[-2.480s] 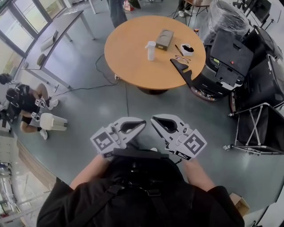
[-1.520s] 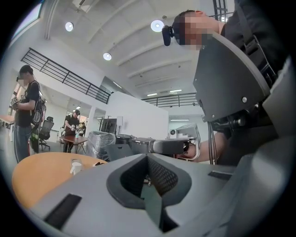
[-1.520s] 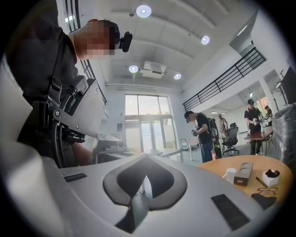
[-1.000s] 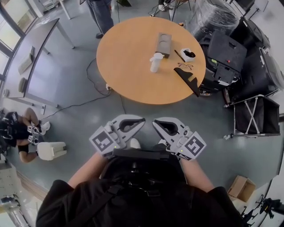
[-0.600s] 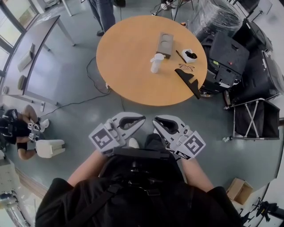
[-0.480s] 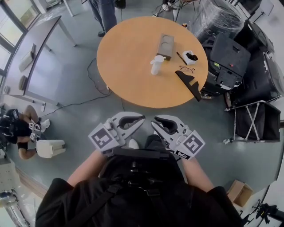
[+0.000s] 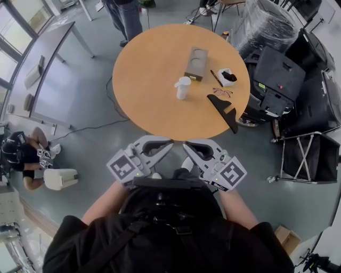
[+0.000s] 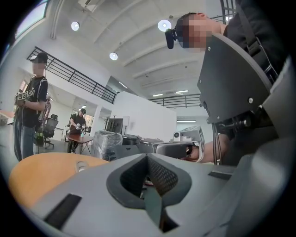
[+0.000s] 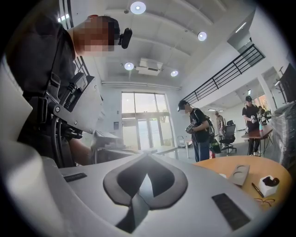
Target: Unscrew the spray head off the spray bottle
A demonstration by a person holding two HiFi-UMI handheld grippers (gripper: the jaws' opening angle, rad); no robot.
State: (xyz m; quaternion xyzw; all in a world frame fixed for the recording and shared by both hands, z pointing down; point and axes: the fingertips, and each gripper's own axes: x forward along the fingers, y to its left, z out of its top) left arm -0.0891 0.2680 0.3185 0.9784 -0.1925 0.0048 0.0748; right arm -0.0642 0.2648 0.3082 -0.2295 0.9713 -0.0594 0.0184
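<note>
Round table (image 7: 149,69) has come closer, spray bottle (image 7: 182,88) standing upright on it.

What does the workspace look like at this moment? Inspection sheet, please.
Surface: round wooden table, mostly bare.
Job's things: white spray bottle upright near the table's middle, spray head on, untouched.
Clutter: grey cup tray, pen, glasses, small white box, black angular piece at the near right edge.
Grippers: left gripper and right gripper shut, empty, side by side short of the table; the right's jaws just closed.
Cables: one cable on the floor left of the table.
Surroundings: grey desk at left, black cases at right, standing person beyond the table, another person low at left.
</note>
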